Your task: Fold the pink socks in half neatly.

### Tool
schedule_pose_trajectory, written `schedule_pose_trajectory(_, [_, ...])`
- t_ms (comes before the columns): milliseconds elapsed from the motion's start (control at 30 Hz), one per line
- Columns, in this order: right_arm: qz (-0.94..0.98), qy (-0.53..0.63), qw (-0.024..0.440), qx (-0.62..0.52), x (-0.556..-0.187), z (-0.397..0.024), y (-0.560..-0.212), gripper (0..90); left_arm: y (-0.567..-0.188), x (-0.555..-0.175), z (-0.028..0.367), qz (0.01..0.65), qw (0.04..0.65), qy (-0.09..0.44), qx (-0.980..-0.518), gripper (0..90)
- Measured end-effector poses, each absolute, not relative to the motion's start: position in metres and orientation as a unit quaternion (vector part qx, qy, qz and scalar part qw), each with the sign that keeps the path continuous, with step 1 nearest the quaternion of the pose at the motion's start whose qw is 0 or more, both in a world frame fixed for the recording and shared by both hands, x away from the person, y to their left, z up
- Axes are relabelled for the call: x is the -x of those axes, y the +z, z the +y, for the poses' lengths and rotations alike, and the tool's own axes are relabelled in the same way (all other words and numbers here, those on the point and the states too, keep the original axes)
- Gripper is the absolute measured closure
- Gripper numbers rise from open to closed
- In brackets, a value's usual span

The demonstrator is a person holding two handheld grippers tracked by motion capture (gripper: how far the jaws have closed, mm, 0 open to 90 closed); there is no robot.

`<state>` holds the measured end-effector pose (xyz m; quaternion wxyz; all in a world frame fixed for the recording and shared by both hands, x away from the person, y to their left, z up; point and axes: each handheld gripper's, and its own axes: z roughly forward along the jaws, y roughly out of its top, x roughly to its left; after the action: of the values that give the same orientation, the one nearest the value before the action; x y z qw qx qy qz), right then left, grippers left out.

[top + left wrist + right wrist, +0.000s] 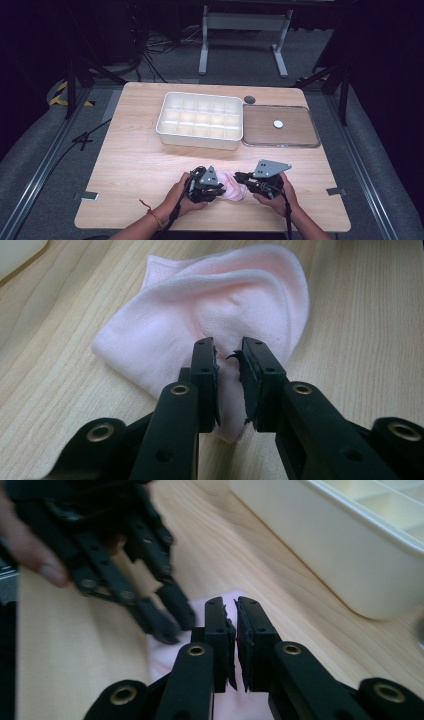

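- Left gripper is clamped on a fold of the pink sock; jaws nearly together w/ cloth pinched between them, seen in left gripper view.
- Right gripper: jaws almost together, only a thin slit; pink shows beneath and behind them, but we can't tell if cloth is actually pinched.
- Sock lies bunched on the worktop, near the front edge, between both grippers; well apart from the white divided tray and the clear lid beside it.
- Judgement: we're folding or bundling the sock, prob. for a tray cell later.
- To do it well: keep left grip low and steady as the anchor, don't drag cloth across the wood.
- Right side should take a clean edge, not a stray layer; confirm the pinch before lifting.
- Move both hands together, short arcs, so the fold doesn't spring open.
- Risk: thin knit slips from the worn pads if we pull apart too hard.
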<state>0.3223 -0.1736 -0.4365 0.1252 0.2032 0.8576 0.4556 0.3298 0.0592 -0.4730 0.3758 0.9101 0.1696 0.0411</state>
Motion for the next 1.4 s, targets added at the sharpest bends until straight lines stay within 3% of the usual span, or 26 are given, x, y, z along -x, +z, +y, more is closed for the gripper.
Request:
schedule_pose_trajectory(167, [0.879, 0.423, 0.120, -0.184, -0.316, -0.154, -0.445, 82.8, -0.475, -0.331, 0.061, 0.173, 0.385, 0.037, -0.906, 76.6])
schedule_pose_trajectory(400, [0.902, 0.366, 0.113, -0.198, -0.325, -0.161, -0.469, 82.2, -0.475, -0.330, 0.062, 0.183, 0.389, 0.028, -0.902, 75.6])
schedule_pose_trajectory(500, [0.900, 0.372, 0.102, -0.201, -0.328, -0.164, -0.470, 82.1, -0.473, -0.330, 0.069, 0.222, 0.406, 0.020, -0.886, 61.2])
schedule_pose_trajectory(767, [0.898, 0.378, 0.106, -0.198, -0.328, -0.163, -0.472, 82.3, -0.480, -0.333, 0.091, 0.289, 0.402, 0.025, -0.868, 49.8])
schedule_pose_trajectory(1133, [0.899, 0.381, 0.108, -0.188, -0.327, -0.164, -0.473, 82.4, -0.482, -0.330, 0.075, 0.254, 0.399, 0.047, -0.880, 50.5])
schedule_pose_trajectory(1200, [0.899, 0.380, 0.109, -0.190, -0.329, -0.164, -0.473, 82.0, -0.482, -0.331, 0.072, 0.253, 0.403, 0.043, -0.878, 52.3])
schedule_pose_trajectory(1267, [0.899, 0.371, 0.141, -0.188, -0.329, -0.161, -0.469, 81.4, -0.482, -0.333, 0.071, 0.250, 0.405, 0.036, -0.879, 56.2])
schedule_pose_trajectory(1400, [0.886, 0.398, 0.144, -0.187, -0.329, -0.164, -0.459, 81.7, -0.482, -0.337, 0.068, 0.251, 0.406, 0.027, -0.878, 62.2])
